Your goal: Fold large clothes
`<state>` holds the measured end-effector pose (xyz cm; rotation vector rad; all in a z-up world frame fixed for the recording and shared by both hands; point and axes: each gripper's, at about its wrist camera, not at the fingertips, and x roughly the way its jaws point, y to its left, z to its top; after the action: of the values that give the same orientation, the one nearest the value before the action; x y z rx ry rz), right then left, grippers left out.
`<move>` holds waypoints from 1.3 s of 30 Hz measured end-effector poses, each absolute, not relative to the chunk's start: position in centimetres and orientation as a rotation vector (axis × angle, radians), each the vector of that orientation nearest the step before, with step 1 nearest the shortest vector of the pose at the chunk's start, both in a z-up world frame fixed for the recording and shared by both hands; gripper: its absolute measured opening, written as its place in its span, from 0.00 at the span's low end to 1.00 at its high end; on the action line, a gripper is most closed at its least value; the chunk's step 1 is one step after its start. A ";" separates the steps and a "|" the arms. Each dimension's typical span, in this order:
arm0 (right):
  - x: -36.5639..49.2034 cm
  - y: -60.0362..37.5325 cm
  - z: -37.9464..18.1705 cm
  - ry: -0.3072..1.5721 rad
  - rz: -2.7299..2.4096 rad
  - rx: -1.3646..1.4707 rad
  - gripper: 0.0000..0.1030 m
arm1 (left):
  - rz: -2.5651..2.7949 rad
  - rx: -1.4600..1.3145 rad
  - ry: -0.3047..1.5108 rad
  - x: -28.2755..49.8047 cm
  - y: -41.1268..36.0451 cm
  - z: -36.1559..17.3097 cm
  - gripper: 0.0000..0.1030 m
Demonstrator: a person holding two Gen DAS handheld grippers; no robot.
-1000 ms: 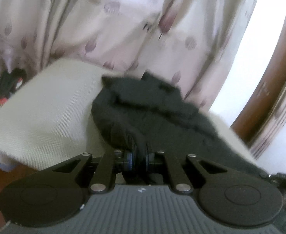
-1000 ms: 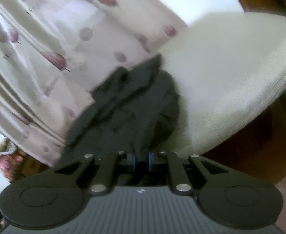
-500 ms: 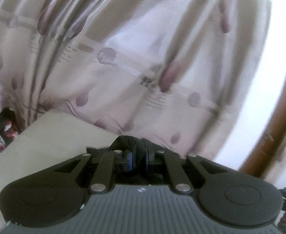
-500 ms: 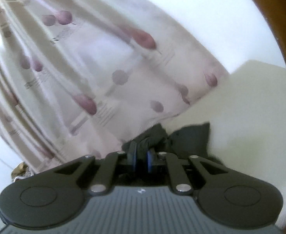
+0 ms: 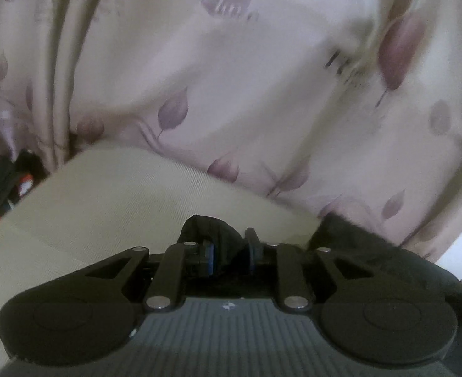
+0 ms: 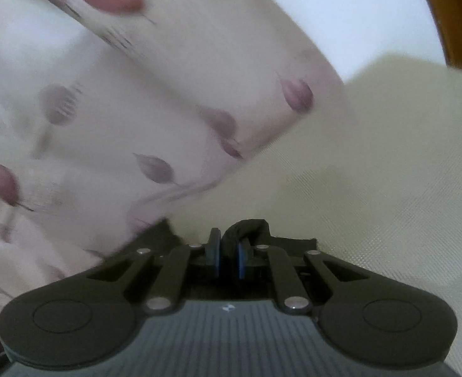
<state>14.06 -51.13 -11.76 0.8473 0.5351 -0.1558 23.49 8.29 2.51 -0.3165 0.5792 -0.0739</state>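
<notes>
Bunching between the just-opening left claw (image 5: 229, 248), dark garment (image 5: 372, 251), right claw (image 6: 227, 253) clamped on its fold.

Left gripper (image 5: 229, 248) and right gripper (image 6: 229, 253) alike, black linkage arms, silver screws, round black discs, ribbed grey body, blue-edged pads

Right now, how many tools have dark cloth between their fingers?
2. The left tool, just opening, has the dark garment between its fingers; the right tool pinches it.
</notes>
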 end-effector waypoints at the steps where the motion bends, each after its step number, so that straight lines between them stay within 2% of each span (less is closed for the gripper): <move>1: 15.0 -51.1 -12.9 0.551 -0.162 0.853 0.11 | -0.064 -0.314 0.582 23.9 8.3 1.8 0.25; 4: 16.5 -50.9 -15.3 0.580 -0.171 0.858 0.11 | -0.078 -0.344 0.580 24.3 8.8 0.3 0.28; 7: 17.1 -50.6 -16.6 0.591 -0.178 0.880 0.12 | -0.102 -0.403 0.569 24.2 9.4 -0.5 0.40; 8: 17.1 -50.6 -16.9 0.594 -0.174 0.878 0.12 | -0.108 -0.422 0.560 24.0 9.6 -0.6 0.47; 9: 17.1 -50.5 -17.0 0.592 -0.172 0.881 0.12 | -0.111 -0.437 0.551 23.8 9.8 -0.6 0.66; 11: 16.7 -50.6 -16.7 0.566 -0.162 0.923 0.19 | -0.064 -0.455 0.519 23.2 9.9 -0.2 0.95; 12: 16.2 -50.9 -16.5 0.536 -0.152 0.962 0.23 | -0.022 -0.458 0.461 22.3 10.0 0.1 0.99; 13: 15.5 -51.2 -16.2 0.498 -0.140 1.001 0.31 | -0.014 -0.446 0.409 21.6 10.0 0.6 1.00; 15: 13.9 -51.5 -15.2 0.421 -0.112 1.042 0.47 | -0.045 -0.408 0.390 21.2 9.9 1.4 1.00; 16: 13.2 -51.6 -14.6 0.390 -0.107 1.034 0.59 | -0.054 -0.394 0.389 21.0 9.7 1.8 1.00; 19: 11.8 -50.7 -12.3 0.335 -0.102 0.938 0.62 | -0.082 -0.362 0.383 20.4 8.8 2.6 1.00; 21: 11.5 -49.2 -10.5 0.322 -0.087 0.809 0.61 | -0.121 -0.307 0.385 20.1 7.1 3.1 0.94; 22: 11.7 -48.2 -9.7 0.328 -0.088 0.729 0.59 | -0.149 -0.262 0.383 19.8 5.8 3.3 0.92; 23: 12.2 -46.8 -8.8 0.339 -0.088 0.635 0.51 | -0.166 -0.224 0.387 19.8 4.5 3.4 0.87; 24: 12.8 -45.4 -8.2 0.362 -0.081 0.545 0.46 | -0.186 -0.184 0.397 19.8 3.3 3.5 0.77; 25: 13.7 -44.2 -7.8 0.393 -0.076 0.480 0.36 | -0.208 -0.148 0.414 20.0 1.8 3.4 0.71; 26: 14.7 -42.9 -7.6 0.429 -0.068 0.413 0.29 | -0.232 -0.125 0.431 20.4 0.7 3.3 0.59; 27: 15.7 -41.7 -7.7 0.460 -0.062 0.349 0.27 | -0.254 -0.112 0.448 20.8 -0.3 3.1 0.52; 32: 19.0 -37.9 -9.5 0.550 -0.060 0.113 0.21 | -0.277 -0.006 0.512 24.1 -3.6 1.3 0.38; 39: 21.5 -38.3 -13.4 0.659 -0.093 0.083 0.20 | -0.214 -0.085 0.613 28.2 -0.6 -3.9 0.36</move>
<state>21.52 -38.29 -13.37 0.0832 0.6594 -0.0930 28.22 -0.62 -3.87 -0.0852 0.6130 -0.2139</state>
